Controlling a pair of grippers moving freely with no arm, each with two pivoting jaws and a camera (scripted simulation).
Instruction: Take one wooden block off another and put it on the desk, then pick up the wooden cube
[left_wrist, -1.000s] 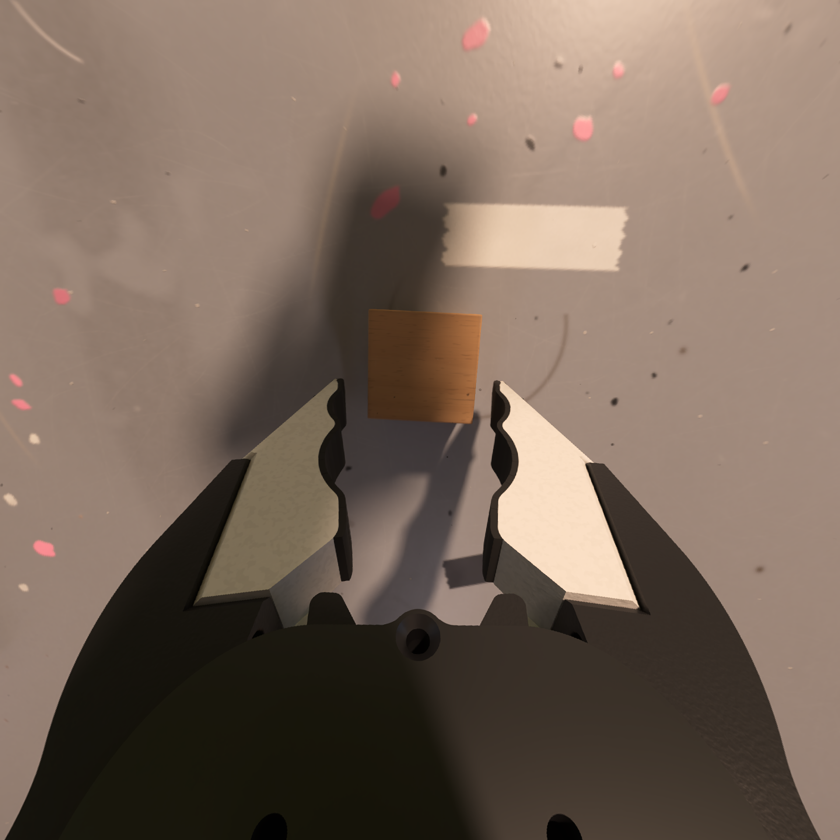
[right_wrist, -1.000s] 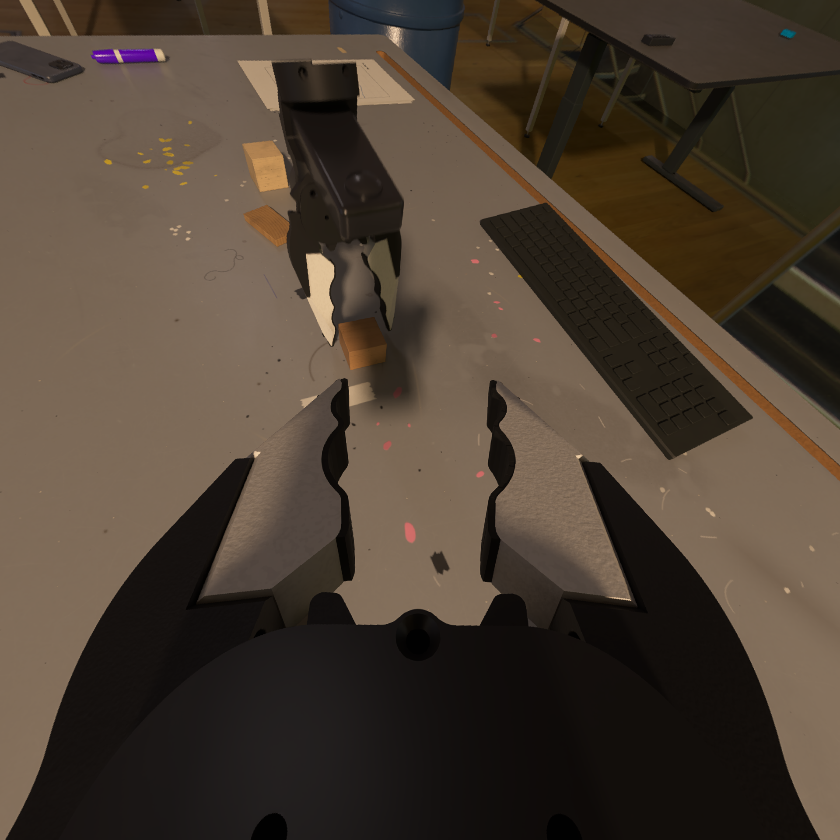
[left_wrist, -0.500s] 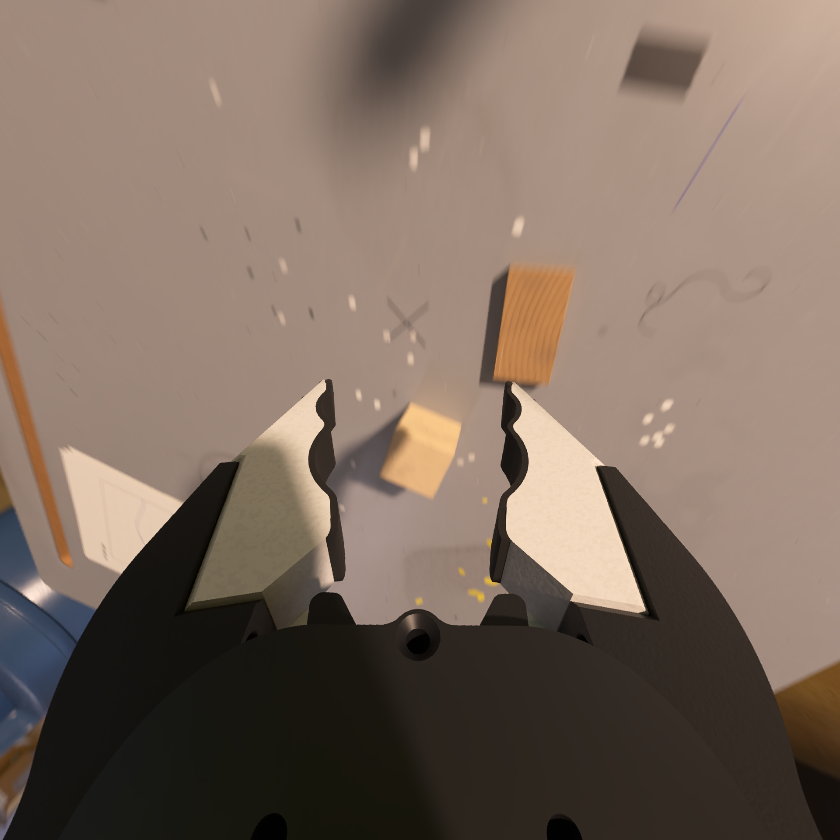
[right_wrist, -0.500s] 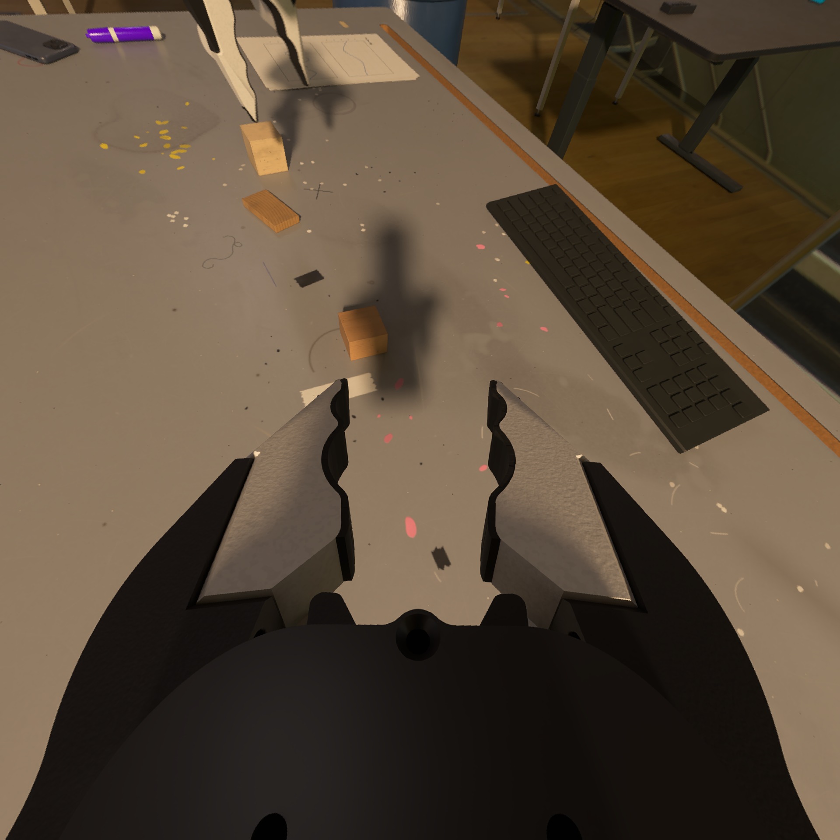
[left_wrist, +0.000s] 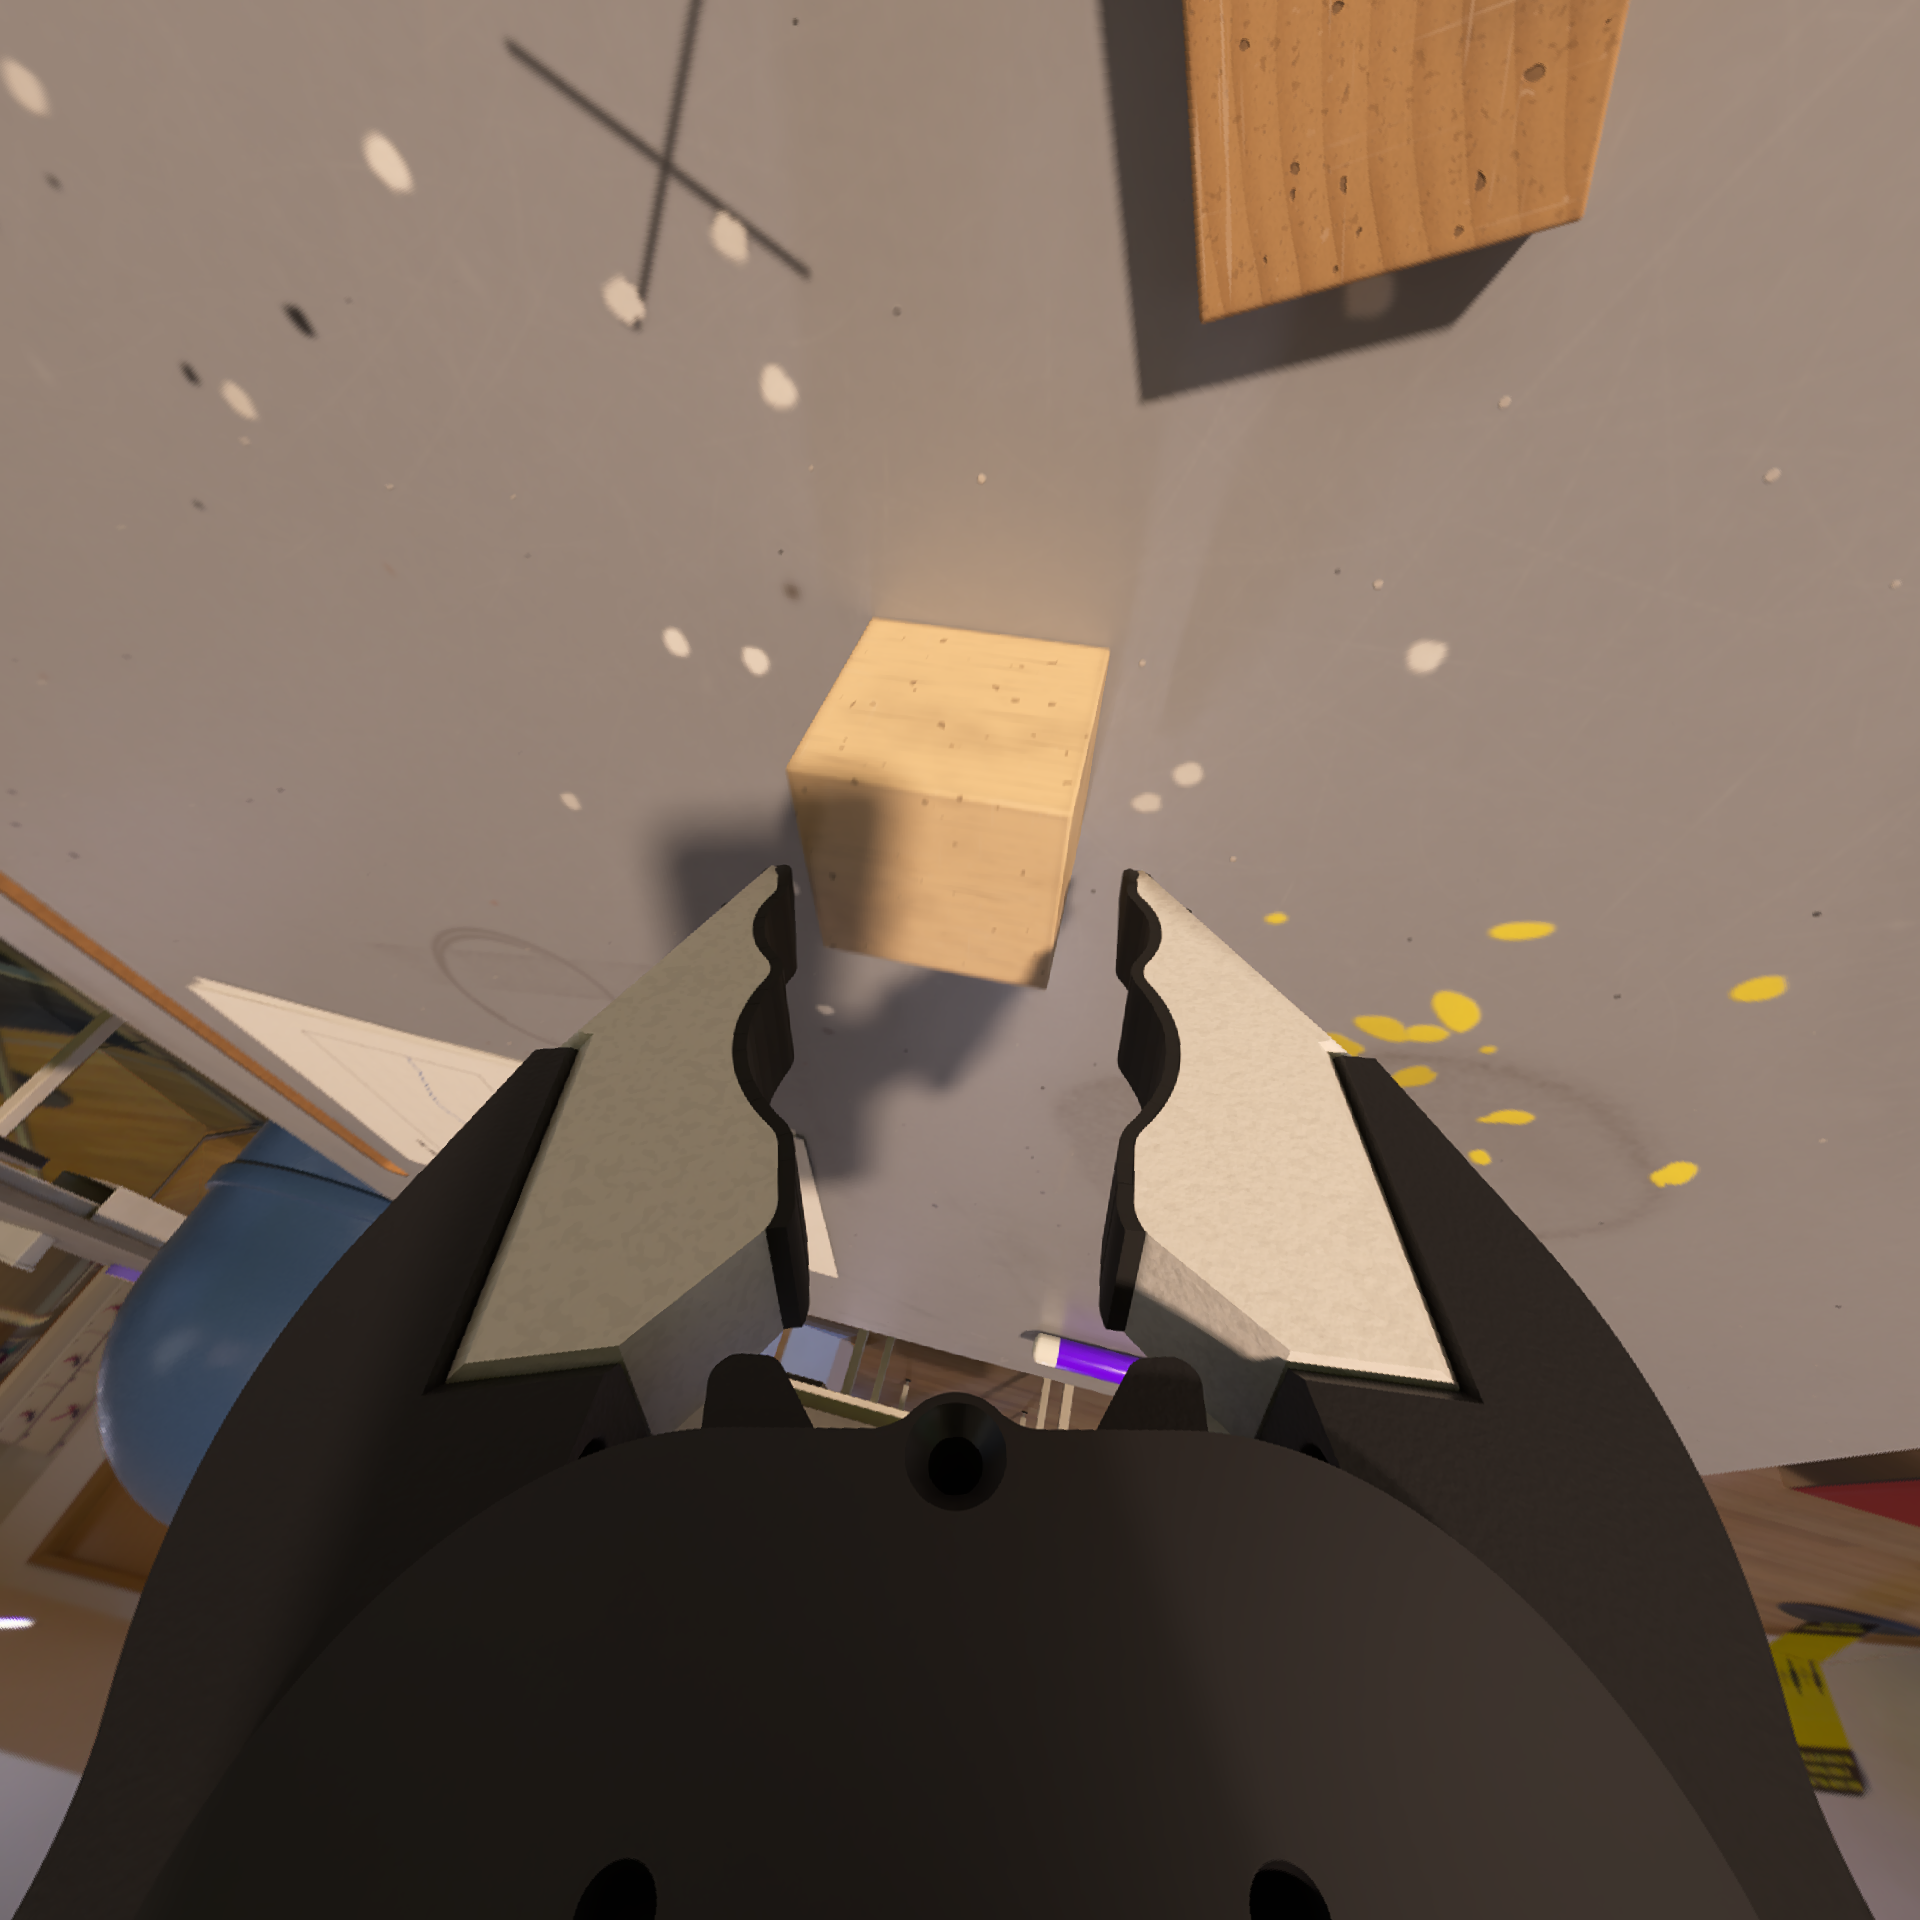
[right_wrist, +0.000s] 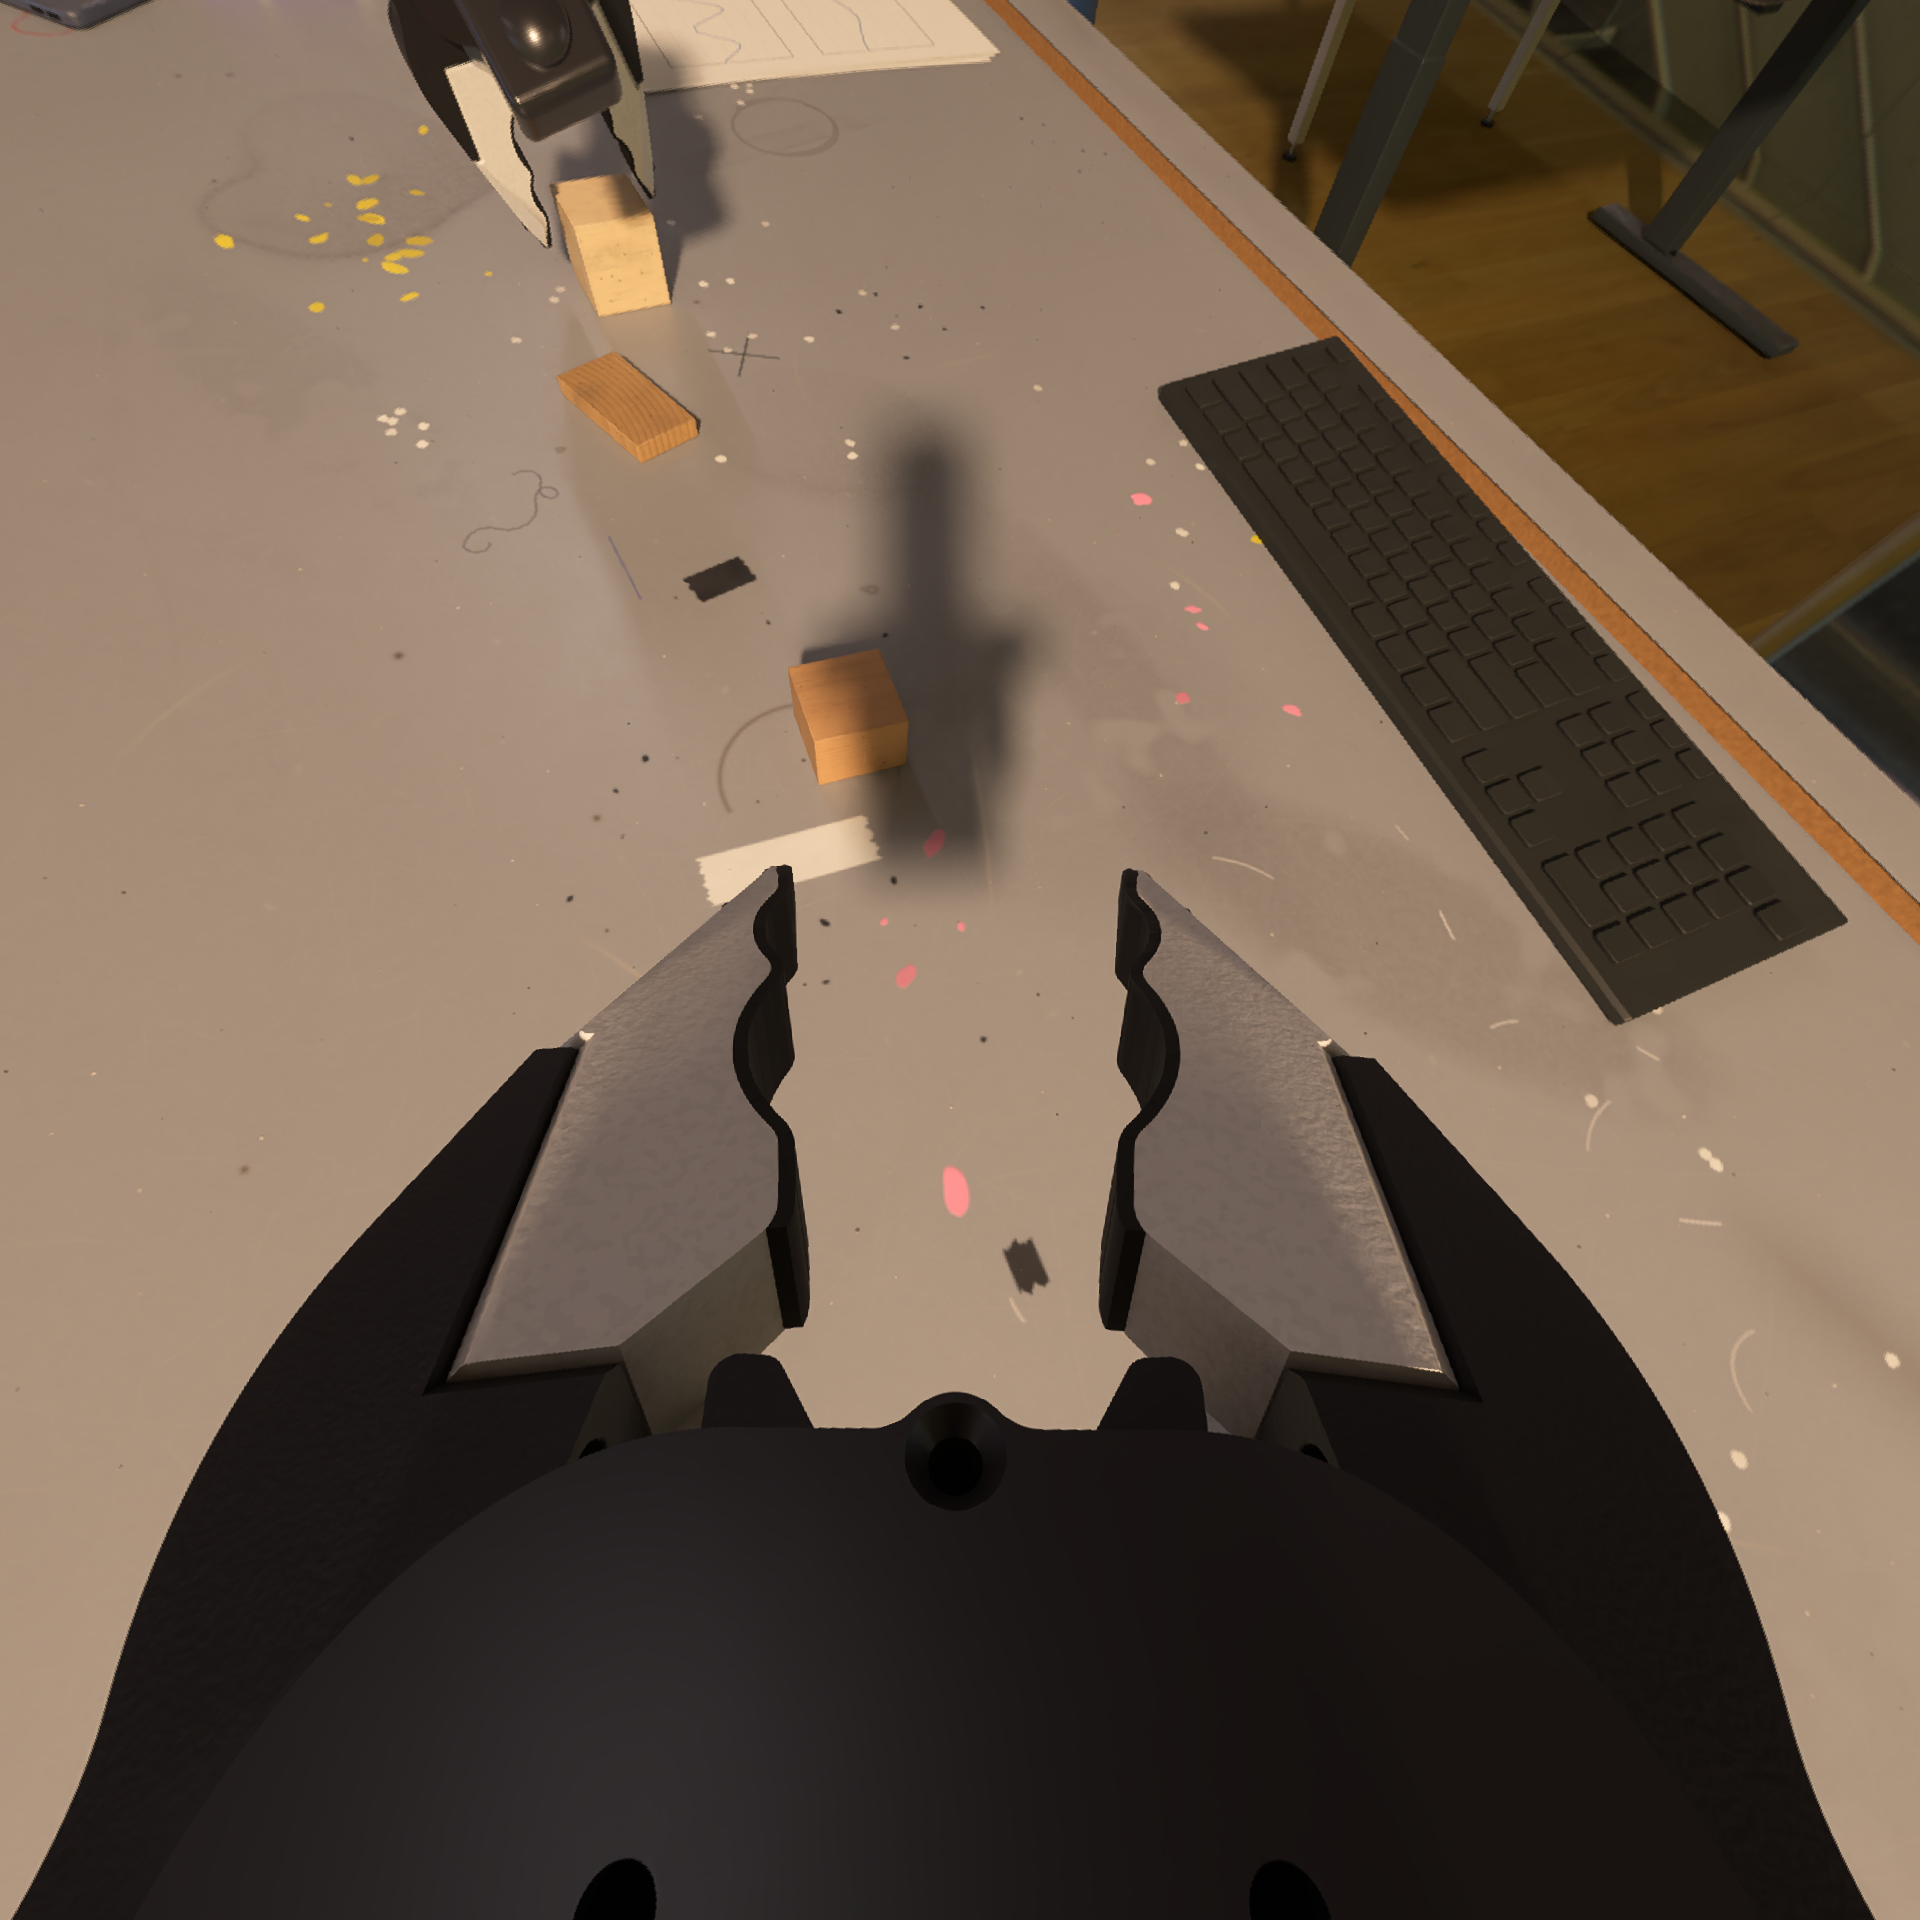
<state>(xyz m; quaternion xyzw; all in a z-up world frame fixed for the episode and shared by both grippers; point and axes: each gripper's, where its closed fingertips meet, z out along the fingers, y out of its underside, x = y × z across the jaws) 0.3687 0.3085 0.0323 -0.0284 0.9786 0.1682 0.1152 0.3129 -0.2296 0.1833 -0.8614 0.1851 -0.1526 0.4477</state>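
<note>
A pale wooden cube (left_wrist: 951, 795) stands on the grey desk (left_wrist: 312, 623), just beyond the tips of my open, empty left gripper (left_wrist: 954, 899). In the right wrist view the cube (right_wrist: 613, 244) sits between the left gripper's fingers (right_wrist: 499, 156), which hang over it. A flat, darker wooden block (left_wrist: 1392, 145) lies farther along; it also shows in the right wrist view (right_wrist: 629, 405). An orange-brown wooden block (right_wrist: 847, 715) rests alone mid-desk. My right gripper (right_wrist: 954, 894) is open and empty, hovering short of that block.
A black keyboard (right_wrist: 1496, 665) lies along the desk's right edge. White paper (right_wrist: 810, 31) lies at the far end, white tape (right_wrist: 790, 857) just past my right fingertips. A purple marker (left_wrist: 1086, 1356) and blue bin (left_wrist: 218, 1340) show behind the left gripper.
My left gripper has left the orange-brown block on the desk, travelled to the far end and come down over the pale cube. The right gripper has barely moved.
</note>
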